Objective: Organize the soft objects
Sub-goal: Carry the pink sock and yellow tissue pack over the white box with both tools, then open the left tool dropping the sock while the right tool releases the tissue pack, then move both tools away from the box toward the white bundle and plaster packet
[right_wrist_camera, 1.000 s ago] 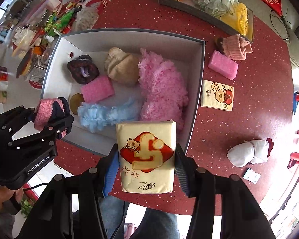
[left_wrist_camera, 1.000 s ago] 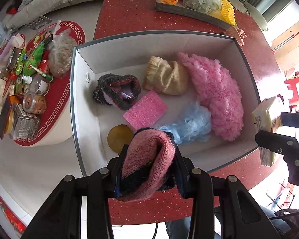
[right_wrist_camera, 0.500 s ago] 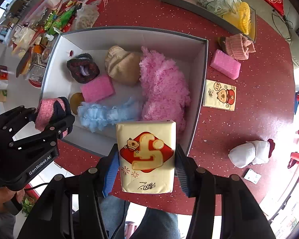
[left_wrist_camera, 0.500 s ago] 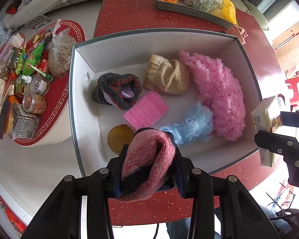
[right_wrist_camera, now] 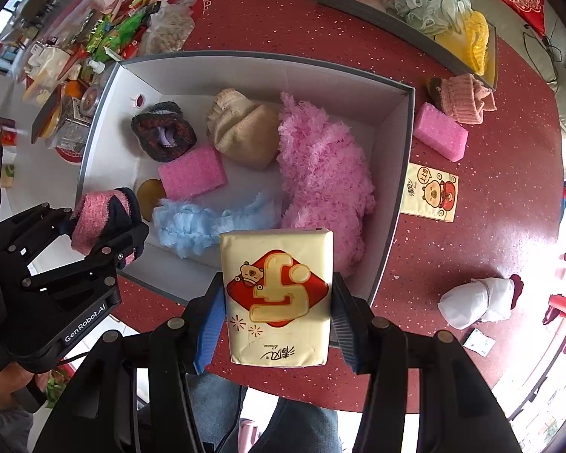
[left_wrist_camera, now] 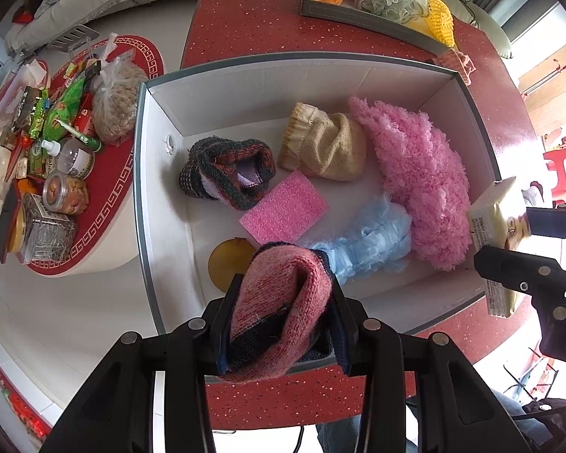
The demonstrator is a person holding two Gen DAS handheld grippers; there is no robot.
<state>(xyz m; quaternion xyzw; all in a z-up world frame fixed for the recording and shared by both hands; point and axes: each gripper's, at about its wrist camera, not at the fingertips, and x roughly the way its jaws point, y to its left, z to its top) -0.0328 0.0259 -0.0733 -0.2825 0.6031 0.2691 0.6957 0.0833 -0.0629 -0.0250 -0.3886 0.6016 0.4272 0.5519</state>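
My left gripper [left_wrist_camera: 281, 315] is shut on a pink and dark knitted piece [left_wrist_camera: 279, 302], held above the near edge of the white box [left_wrist_camera: 245, 75]. My right gripper [right_wrist_camera: 275, 317] is shut on a yellow tissue pack [right_wrist_camera: 277, 298] over the box's near right corner. Inside the box lie a dark knitted item [left_wrist_camera: 226, 173], a beige knit [left_wrist_camera: 324, 147], a pink sponge [left_wrist_camera: 285, 213], a fluffy pink piece [left_wrist_camera: 419, 177] and a fluffy blue piece [left_wrist_camera: 369, 241]. Each gripper shows in the other's view: the left gripper [right_wrist_camera: 105, 222] and the right gripper [left_wrist_camera: 509, 234].
On the red table [right_wrist_camera: 490, 234] right of the box lie a pink sponge [right_wrist_camera: 439, 132], a pink knit [right_wrist_camera: 462, 98], a flat tissue pack [right_wrist_camera: 432, 192] and a white bundle [right_wrist_camera: 479, 300]. A tray [right_wrist_camera: 381, 19] of soft things stands at the back. A snack-covered side table [left_wrist_camera: 56, 151] is at left.
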